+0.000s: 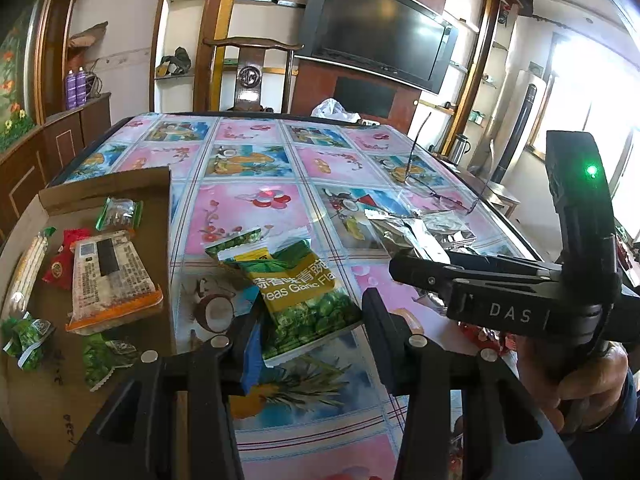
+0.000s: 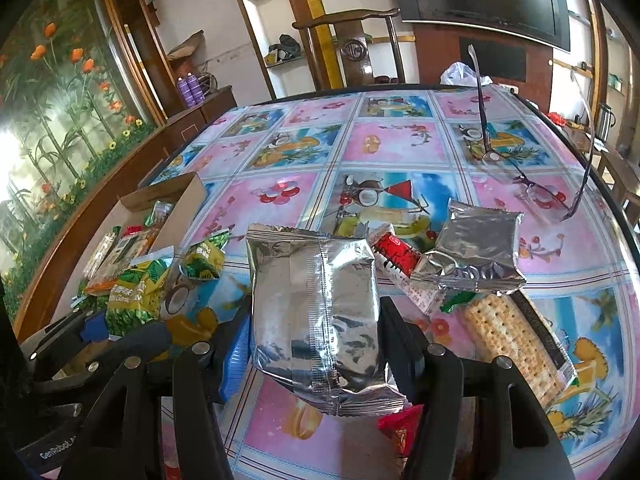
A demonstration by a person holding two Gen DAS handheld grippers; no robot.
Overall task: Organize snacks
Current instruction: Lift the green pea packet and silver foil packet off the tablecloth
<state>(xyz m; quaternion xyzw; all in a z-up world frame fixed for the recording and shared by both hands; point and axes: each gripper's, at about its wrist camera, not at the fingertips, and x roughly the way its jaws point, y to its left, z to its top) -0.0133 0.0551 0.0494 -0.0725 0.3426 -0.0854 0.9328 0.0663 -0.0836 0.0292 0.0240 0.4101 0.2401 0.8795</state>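
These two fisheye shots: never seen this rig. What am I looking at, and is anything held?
No robot here: a person holds a handheld two-finger gripper in each hand, each with a camera looking along its fingers.

The left view shows the left gripper open around a green pea bag lying on the table. A cardboard box beside it holds sorted snacks. The right gripper crosses this view.

The right view shows the right gripper with a silver bag between its fingers; whether it is clamped is unclear. More snacks, a cracker pack and eyeglasses lie on the table.
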